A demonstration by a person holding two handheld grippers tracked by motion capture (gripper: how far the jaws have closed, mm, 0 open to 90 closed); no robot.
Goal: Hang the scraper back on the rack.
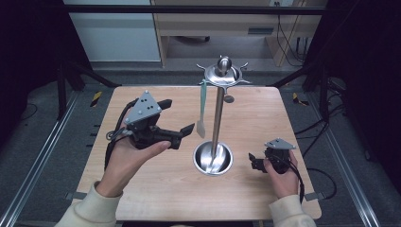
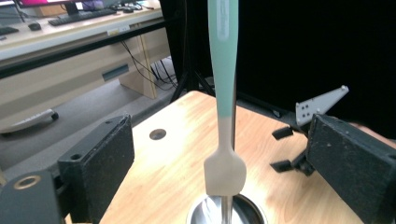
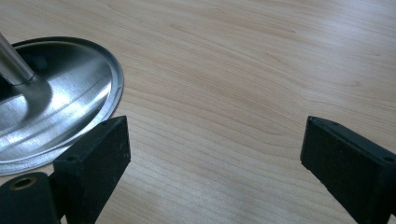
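A steel utensil stand rises from a round base at the table's middle, with hooks around its top. From one hook hangs a spatula with a mint-green handle and a beige blade. My left gripper is held above the table just left of the spatula, open, its jaws pointing at the blade. In the left gripper view the spatula hangs between the wide jaws of the left gripper, untouched by either pad. My right gripper rests low beside the base, open and empty.
The wooden table has a small round hole behind the stand. The stand's base lies close to the right gripper's left jaw. Black frame rails run along both sides; a desk and cables stand beyond the far edge.
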